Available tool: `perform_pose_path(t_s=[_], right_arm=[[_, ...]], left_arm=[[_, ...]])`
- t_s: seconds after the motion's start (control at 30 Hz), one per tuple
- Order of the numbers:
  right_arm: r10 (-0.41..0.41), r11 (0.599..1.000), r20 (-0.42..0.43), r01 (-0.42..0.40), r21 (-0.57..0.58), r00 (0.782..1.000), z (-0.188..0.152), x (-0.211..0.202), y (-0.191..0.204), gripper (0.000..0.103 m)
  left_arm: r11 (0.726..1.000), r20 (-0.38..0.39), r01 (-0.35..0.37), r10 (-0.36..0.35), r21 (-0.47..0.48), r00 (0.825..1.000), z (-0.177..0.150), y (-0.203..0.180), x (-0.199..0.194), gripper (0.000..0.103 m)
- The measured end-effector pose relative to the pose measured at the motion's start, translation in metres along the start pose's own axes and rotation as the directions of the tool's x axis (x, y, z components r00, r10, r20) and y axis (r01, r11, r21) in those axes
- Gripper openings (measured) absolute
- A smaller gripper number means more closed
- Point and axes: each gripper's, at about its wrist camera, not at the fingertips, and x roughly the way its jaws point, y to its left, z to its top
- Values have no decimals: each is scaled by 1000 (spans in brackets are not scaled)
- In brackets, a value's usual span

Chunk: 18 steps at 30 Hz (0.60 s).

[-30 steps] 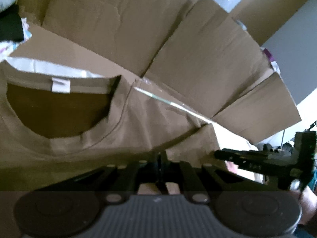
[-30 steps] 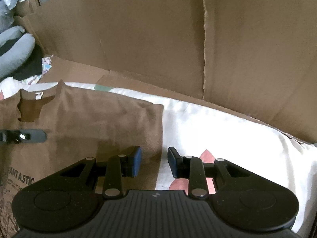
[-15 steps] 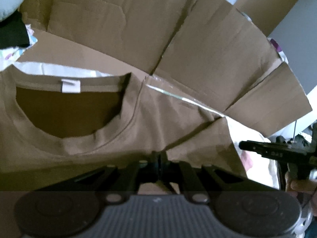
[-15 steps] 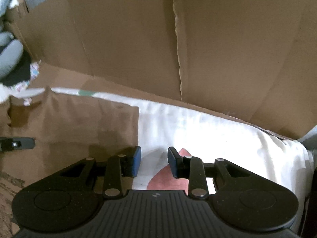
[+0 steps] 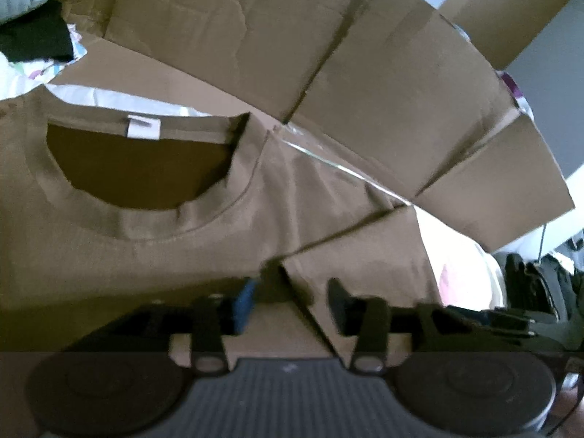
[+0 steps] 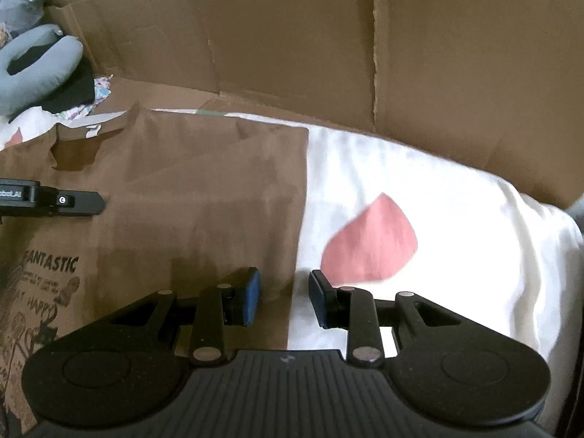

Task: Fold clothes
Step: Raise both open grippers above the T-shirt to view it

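Observation:
A brown T-shirt (image 5: 153,255) lies flat on a white sheet, its round collar and white label (image 5: 143,126) facing me. One sleeve (image 5: 357,252) is folded in over the body. My left gripper (image 5: 290,297) hovers low over that fold with its jaws opening. The cloth lies under the gap and the pads do not press on it. In the right wrist view the shirt (image 6: 204,197) shows a "FANTASTIC" print (image 6: 51,262). My right gripper (image 6: 284,292) stands open and empty over the shirt's right edge. The left gripper's finger (image 6: 73,200) shows at the far left.
Brown cardboard walls (image 6: 292,36) rise close behind the sheet (image 6: 456,189), which carries a pink shape (image 6: 368,244). A grey neck pillow (image 6: 36,73) and dark clothes (image 5: 36,43) lie at the back left. Dark bags (image 5: 536,284) sit at the right.
My left gripper's jaws, shut on the sleeve fold before, have sprung apart and let the cloth go. My right gripper drifted right over the sheet, then came back to the shirt's edge.

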Motion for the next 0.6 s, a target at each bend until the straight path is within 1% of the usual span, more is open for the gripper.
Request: perform_pose_path(t_s=[0.03,0.07,0.17,0.2,0.27,0.33,0.4,0.5,0.57,0.6], right_arm=[[0,1000,-4,0,-3,1000,-3,-3,1,36],[-2,1000,-10,2,-12,1000,-8,-6,2,36],[-13,999,-28,12,-41,1000,-24,-13,4,37],[-18,999,-31,17,-44,999,-29,-16,5,37],[-29,999,-36,28,-39,999,-39,-22,6,37],[-28,1000,-41,28,-5,999,-45,-30,5,37],[-30,999,-40,31,27,999,-51,-37,4,37],[-23,998,-38,25,58,999,-55,-54,-1,39],[-19,997,-33,21,79,999,-53,-69,-4,46],[-17,996,-30,19,89,999,-51,-77,-6,52]], left_arm=[[1000,-5,-6,6,4,1000,-1,-2,-3,69],[1000,-13,-13,14,9,1000,-2,-5,-6,70],[999,-43,-44,45,32,998,-6,-14,-17,80],[997,-52,-58,60,46,997,-8,-17,-21,85],[994,-73,-87,93,73,993,-13,-23,-31,86],[988,-95,-123,131,89,987,-18,-26,-44,88],[985,-110,-135,148,111,983,-20,-30,-60,88],[981,-91,-156,167,113,982,-18,-33,-89,91],[978,-71,-184,192,100,979,-14,-33,-113,91],[974,-60,-202,209,100,976,-11,-34,-124,92]])
